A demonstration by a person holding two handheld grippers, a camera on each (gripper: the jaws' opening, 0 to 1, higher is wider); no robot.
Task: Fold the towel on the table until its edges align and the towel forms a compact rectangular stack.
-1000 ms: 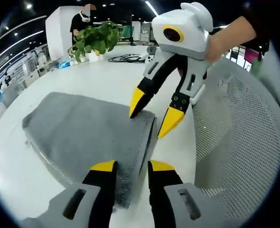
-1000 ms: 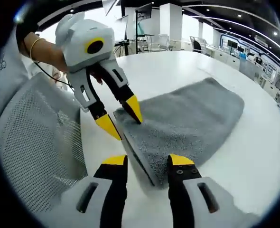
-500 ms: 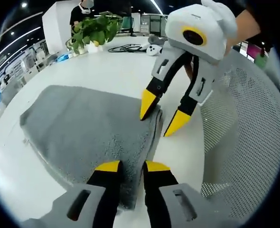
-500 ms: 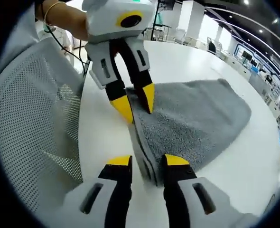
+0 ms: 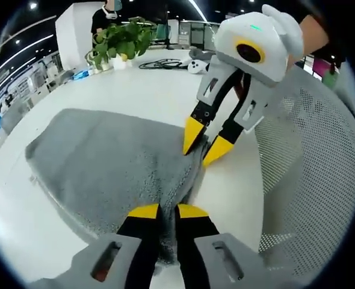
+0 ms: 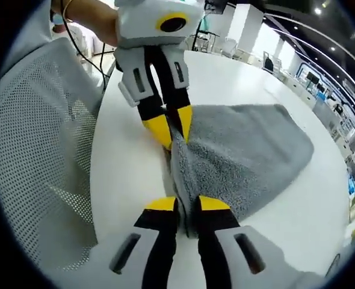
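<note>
1. The towel [image 5: 105,159] is lying half-folded on the white table [image 5: 135,84], its doubled edge facing the person.
2. The left gripper [image 5: 160,211] is pinching that near edge, jaws almost shut on the cloth.
3. The right gripper [image 6: 180,204] is likewise nipping the same edge at its other corner.
4. To fold well, both corners probably should be lifting together, level, and travelling across to meet the far edge squarely.
5. A mesh chair [image 5: 310,180] is standing just beside the table; a potted plant [image 5: 120,42] is sitting well apart, leaves spilling over its pot.
</note>
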